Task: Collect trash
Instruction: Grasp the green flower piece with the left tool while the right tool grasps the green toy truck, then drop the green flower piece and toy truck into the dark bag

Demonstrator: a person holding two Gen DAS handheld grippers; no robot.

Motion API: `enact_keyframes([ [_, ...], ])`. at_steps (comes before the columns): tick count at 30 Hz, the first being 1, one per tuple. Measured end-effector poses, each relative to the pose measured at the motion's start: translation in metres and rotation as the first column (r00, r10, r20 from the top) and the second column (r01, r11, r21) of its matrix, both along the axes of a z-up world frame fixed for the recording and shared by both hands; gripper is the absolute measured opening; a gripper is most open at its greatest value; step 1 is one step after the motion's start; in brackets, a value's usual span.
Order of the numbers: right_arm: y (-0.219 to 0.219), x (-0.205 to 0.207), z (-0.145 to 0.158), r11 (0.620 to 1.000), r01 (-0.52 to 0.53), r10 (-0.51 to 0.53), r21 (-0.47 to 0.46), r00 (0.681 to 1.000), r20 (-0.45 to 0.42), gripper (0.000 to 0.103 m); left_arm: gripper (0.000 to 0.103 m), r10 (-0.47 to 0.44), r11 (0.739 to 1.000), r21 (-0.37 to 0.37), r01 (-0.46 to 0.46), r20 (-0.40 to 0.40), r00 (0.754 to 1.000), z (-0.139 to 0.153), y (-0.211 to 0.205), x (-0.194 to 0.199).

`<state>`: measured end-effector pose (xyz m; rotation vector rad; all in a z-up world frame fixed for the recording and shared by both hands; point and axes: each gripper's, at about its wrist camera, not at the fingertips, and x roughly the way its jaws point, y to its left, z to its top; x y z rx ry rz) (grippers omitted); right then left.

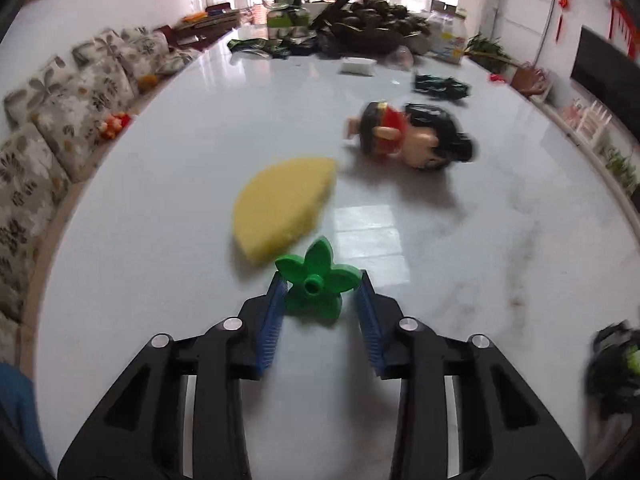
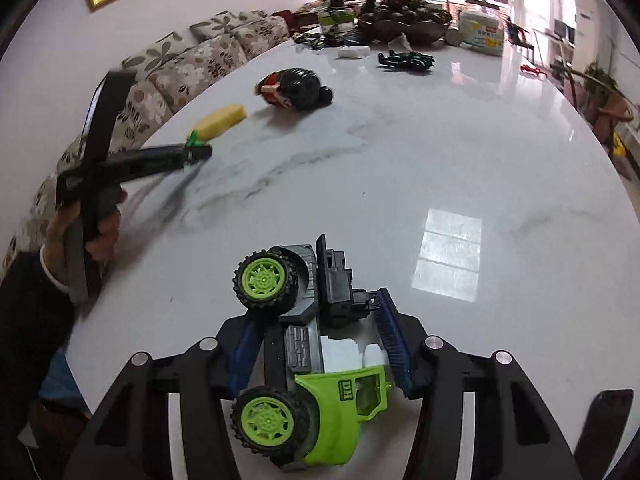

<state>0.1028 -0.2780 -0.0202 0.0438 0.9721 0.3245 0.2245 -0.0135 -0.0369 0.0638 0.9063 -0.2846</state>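
Toy truck [image 2: 308, 364] lay on its side between my right gripper [image 2: 320, 336] pads, long axis running along the fingers, pads touching both flanks. My left gripper [image 1: 320, 288] had clamped the green flower piece [image 1: 316, 282] beside the yellow sponge [image 1: 284, 208].

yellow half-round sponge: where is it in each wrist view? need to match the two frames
Left wrist: yellow sponge sits centre-left, just beyond the green flower piece between the left gripper fingers.
Right wrist: sponge is small, upper left, just past the left gripper's tip.
Shared landmark: the doll lying on the table, right of the sponge in both views.
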Motion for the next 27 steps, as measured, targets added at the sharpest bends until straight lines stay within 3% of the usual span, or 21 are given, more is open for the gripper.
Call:
enact_keyframes([
  [2,0.006,-0.008,0.001,1.0,-0.011,0.012,-0.023,1.0,0.021,0.053,0.027,-0.001,0.999,-0.036,0.001,-0.001,1.0,0.006,0.003,-0.02],
  [8,0.01,-0.038,0.014,0.999,-0.02,0.017,0.036,0.998,0.067,0.053,0.027,-0.056,0.998,-0.022,0.061,0.185,0.981,0.046,0.005,-0.143],
  [12,0.012,-0.08,0.049,0.996,-0.03,0.018,0.083,0.99,0.142,0.053,0.027,-0.08,0.993,-0.062,0.096,0.221,0.972,0.065,0.009,-0.21],
  [16,0.019,-0.154,0.088,0.985,-0.115,0.086,0.126,0.973,0.216,0.053,0.027,-0.124,0.987,-0.067,0.147,0.266,0.956,0.073,0.02,-0.283],
  [18,0.023,-0.186,0.09,0.98,-0.154,0.126,0.126,0.97,0.206,0.053,0.027,-0.154,0.984,-0.048,0.17,0.249,0.956,0.062,0.022,-0.307],
  [21,0.031,-0.222,0.072,0.978,-0.181,0.163,0.105,0.974,0.156,0.053,0.027,-0.186,0.982,-0.017,0.191,0.159,0.97,0.028,0.02,-0.329],
  [24,0.04,-0.244,0.026,0.975,-0.193,0.19,0.108,0.981,0.039,0.053,0.027,-0.209,0.978,0.028,0.208,0.044,0.977,-0.021,0.015,-0.345],
  [27,0.046,-0.245,-0.021,0.977,-0.178,0.186,0.117,0.98,-0.065,0.053,0.029,-0.244,0.967,0.056,0.247,-0.057,0.968,-0.064,0.008,-0.35],
])
